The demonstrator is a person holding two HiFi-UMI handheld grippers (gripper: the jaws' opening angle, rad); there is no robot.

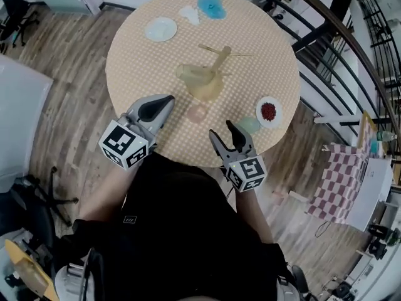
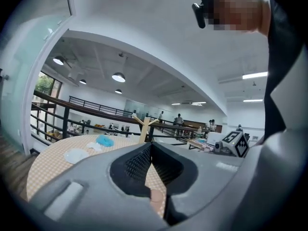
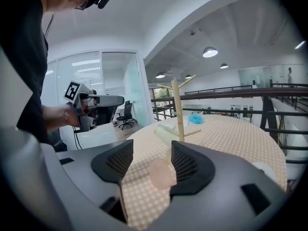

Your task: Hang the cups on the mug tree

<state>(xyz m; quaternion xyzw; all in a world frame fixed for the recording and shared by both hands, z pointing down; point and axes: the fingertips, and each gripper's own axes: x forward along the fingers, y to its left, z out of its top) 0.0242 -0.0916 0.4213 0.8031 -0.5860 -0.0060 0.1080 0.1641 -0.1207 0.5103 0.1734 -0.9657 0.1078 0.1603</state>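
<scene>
The wooden mug tree (image 1: 218, 60) stands mid-table with bare pegs; a pale yellow cup (image 1: 188, 74) lies at its foot. A pink cup (image 1: 198, 112) sits nearer me, and a pale green cup (image 1: 249, 125) stands by the front right edge. My left gripper (image 1: 164, 105) is shut and empty, just left of the pink cup (image 2: 156, 198). My right gripper (image 1: 222, 129) is open and holds nothing, its tips close to the green cup. Through its gap (image 3: 151, 155) I see the pink cup (image 3: 162, 173) lying ahead on the cloth, with the tree (image 3: 179, 112) and yellow cup (image 3: 166, 134) behind.
The round table (image 1: 125, 61) wears a checked cloth. A white bowl with red contents (image 1: 269, 111) sits at the right, a white plate (image 1: 161, 29) and a blue item (image 1: 211, 5) at the far side. Black railings (image 1: 326, 74) run past the table's right.
</scene>
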